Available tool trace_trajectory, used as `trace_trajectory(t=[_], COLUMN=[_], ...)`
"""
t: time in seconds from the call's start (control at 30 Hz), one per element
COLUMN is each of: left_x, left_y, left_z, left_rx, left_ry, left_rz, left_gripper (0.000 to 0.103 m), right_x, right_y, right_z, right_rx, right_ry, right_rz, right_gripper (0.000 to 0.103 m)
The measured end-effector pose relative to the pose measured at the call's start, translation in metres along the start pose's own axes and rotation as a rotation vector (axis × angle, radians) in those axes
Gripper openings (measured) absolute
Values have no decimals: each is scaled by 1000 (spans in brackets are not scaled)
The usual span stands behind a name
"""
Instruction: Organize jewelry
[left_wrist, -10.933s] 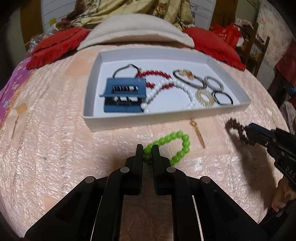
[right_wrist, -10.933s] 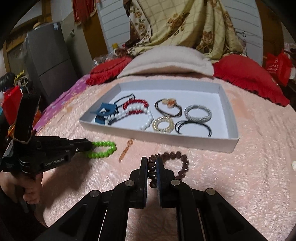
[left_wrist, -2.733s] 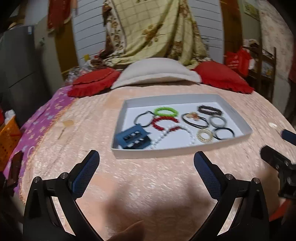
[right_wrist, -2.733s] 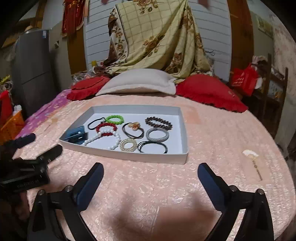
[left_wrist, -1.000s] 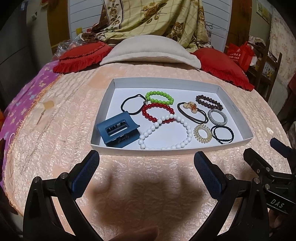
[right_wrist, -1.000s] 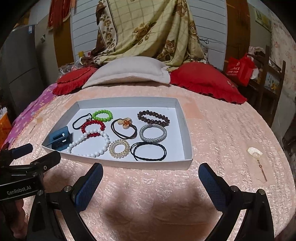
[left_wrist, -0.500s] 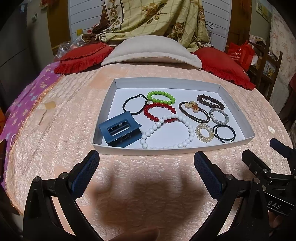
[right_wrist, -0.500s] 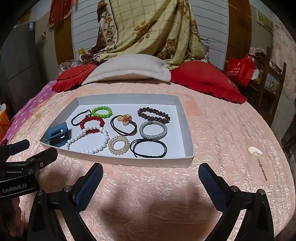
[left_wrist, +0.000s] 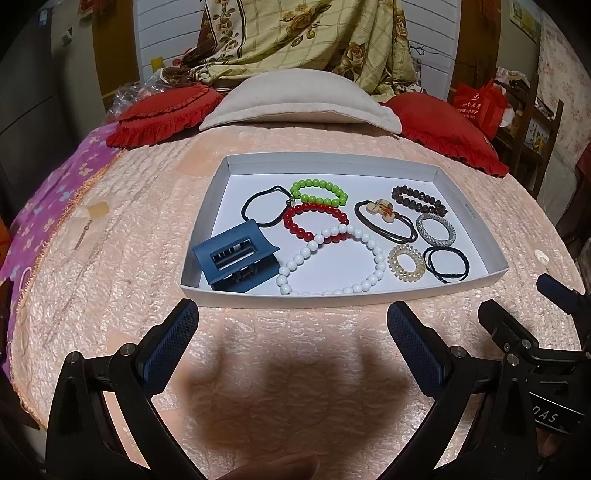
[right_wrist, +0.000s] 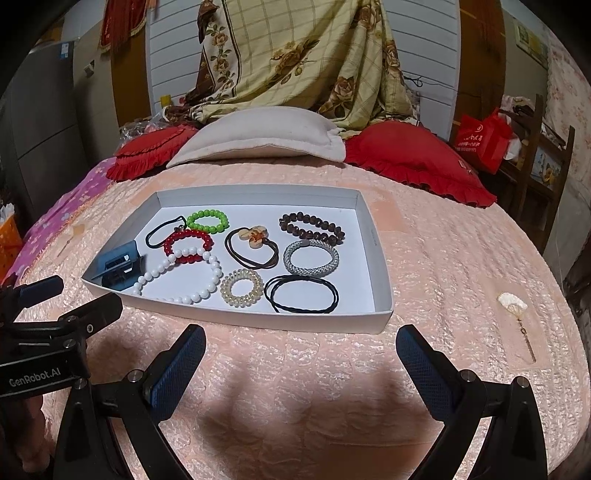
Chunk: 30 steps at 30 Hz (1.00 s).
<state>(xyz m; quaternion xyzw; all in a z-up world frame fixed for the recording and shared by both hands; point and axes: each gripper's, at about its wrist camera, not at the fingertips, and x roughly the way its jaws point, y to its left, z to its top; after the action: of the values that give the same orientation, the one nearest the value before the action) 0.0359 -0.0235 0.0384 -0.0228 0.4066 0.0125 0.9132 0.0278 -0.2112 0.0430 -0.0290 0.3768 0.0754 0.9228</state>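
Two grippers, left (left_wrist: 291, 332) and right (right_wrist: 301, 354), hover empty before the tray (right_wrist: 380, 258) on the bed, fingers spread wide. Bracelets and hair ties lie inside it. Off the tray's right, an earring (right_wrist: 515, 314) lies on the bedspread: light, thin, probably slippery; pinching its pale top seems safest.
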Motion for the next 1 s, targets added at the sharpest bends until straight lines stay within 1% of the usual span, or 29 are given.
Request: trace_trajectory(t=[1.0], left_x=[2], left_y=[5], left_z=[0], left_rx=[-9], left_ry=[15], left_rz=[8], left_gripper=[102], right_x=[-1], right_y=[1], right_z=[-1], right_rx=[-6], right_ry=[-4], right_rz=[0], right_gripper=[102])
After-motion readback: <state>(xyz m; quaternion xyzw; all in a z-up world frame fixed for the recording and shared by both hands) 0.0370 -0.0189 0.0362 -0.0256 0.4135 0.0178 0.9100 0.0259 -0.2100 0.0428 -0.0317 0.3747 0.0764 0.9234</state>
